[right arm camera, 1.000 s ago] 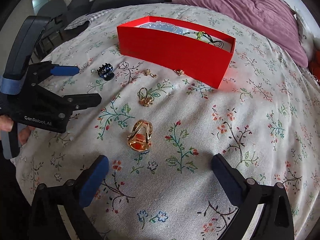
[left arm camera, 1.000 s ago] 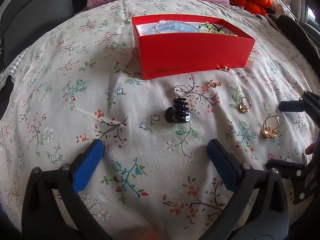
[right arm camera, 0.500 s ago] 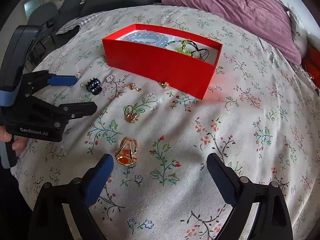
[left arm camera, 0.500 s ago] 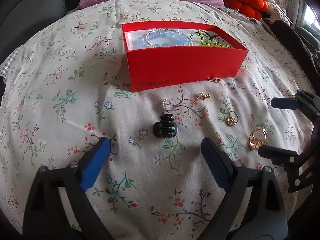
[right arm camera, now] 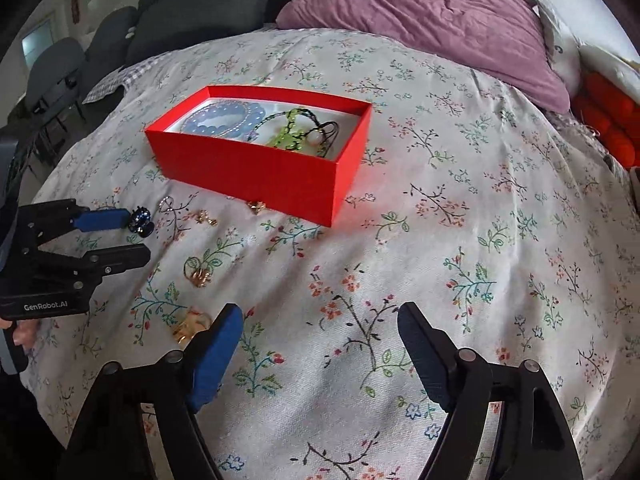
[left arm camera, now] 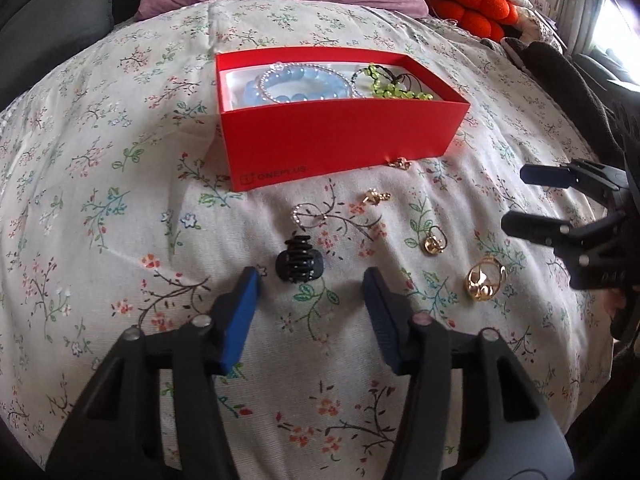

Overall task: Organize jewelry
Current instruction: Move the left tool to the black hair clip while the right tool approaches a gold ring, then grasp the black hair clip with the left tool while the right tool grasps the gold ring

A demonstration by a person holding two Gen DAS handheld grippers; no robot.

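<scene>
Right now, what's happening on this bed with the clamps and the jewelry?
A person is sorting jewelry into a red box with two hand-held grippers. Bead bracelets already lie inside. The left gripper, its jaws just closing, sits short of a black hair claw, not touching. The right gripper holds nothing, also narrowing. Gold rings lie loose on the bedspread.

A red box (left arm camera: pixel 336 140) sits on a cream bedspread (left arm camera: pixel 120 184) sprigged with small green, red and blue flowers. Inside lie pale blue beads (left arm camera: pixel 296 86) and lime-green ones (left arm camera: pixel 396 90); a black hair claw (left arm camera: pixel 299 262) and gold rings (left arm camera: pixel 484 278) rest outside. The pillow (right arm camera: pixel 424 20) is mauve.
</scene>
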